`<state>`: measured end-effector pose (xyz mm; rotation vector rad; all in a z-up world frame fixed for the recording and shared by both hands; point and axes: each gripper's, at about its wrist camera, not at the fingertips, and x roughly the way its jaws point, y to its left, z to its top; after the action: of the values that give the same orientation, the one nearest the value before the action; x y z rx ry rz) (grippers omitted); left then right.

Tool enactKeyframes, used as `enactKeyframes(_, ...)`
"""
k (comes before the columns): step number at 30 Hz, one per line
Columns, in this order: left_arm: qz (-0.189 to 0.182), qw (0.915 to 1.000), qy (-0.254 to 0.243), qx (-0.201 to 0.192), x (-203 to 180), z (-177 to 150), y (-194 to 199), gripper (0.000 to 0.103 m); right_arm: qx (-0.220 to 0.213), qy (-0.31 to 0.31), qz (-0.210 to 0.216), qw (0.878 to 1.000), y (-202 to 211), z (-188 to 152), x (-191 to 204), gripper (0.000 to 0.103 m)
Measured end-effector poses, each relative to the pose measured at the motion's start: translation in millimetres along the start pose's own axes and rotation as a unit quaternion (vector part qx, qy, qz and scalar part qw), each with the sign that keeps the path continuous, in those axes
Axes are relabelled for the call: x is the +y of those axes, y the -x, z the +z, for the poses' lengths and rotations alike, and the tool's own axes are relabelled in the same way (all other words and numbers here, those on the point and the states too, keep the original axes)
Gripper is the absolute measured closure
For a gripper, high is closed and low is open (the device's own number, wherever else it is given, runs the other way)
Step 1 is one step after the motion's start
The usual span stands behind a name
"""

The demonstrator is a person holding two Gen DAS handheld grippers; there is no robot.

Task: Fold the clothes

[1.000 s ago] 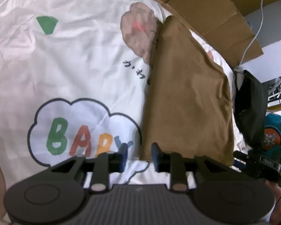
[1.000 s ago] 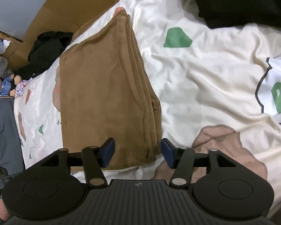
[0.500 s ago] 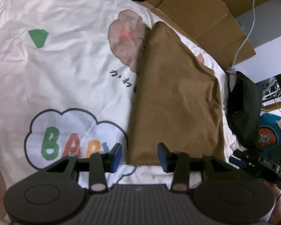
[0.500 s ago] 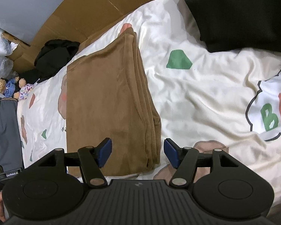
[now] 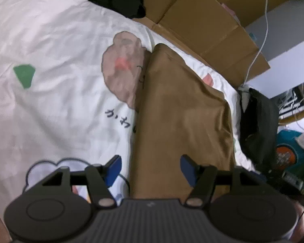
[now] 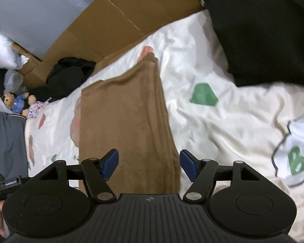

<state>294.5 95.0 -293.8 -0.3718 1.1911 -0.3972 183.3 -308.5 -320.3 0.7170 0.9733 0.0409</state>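
Note:
A folded brown garment (image 5: 182, 121) lies flat on a white printed bed sheet (image 5: 56, 77). In the left wrist view my left gripper (image 5: 151, 170) hovers above the garment's near end. Its jaws are opening, and nothing is gripped between the blue pads (image 5: 113, 170). The right wrist view shows the same brown garment (image 6: 127, 121) with its layered folded edge on the right. Above that near end my right gripper (image 6: 150, 165) stands open and holds nothing.
A black garment (image 6: 263, 32) lies on the sheet (image 6: 223, 121) at the far right. Flattened cardboard (image 5: 202, 26) lines the bed's far side. A dark bag (image 5: 257, 121), a white cable (image 5: 257, 52) and a teddy bear (image 6: 16, 103) lie beyond the bed's edge.
Both grippers have risen and pulled back from the garment's near end, so more bed shows. The left jaws have spread much wider; the right jaws widened slightly.

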Motion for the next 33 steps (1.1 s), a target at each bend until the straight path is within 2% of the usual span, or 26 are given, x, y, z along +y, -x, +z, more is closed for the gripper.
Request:
enactKeyframes(8, 0.021, 0.9994, -0.028, -0.002, -8, 28, -11, 0.036, 0.003, 0.033, -0.005, 0.999, -15, 22, 8, 0.032)
enactKeyframes(15, 0.020, 0.9988, -0.045, -0.003, -25, 51, -17, 0.036, 0.005, 0.038, -0.012, 0.999, -23, 34, 5, 0.032)
enactKeyframes(28, -0.001, 0.9983, -0.058, -0.007, -45, 85, -28, 0.032, -0.003, 0.055, -0.014, 0.998, -29, 62, 14, 0.032)
enactKeyframes(33, -0.014, 0.9986, -0.050, -0.012, -41, 97, -39, 0.032, -0.012, 0.031, -0.009, 0.999, -36, 70, 10, 0.032)
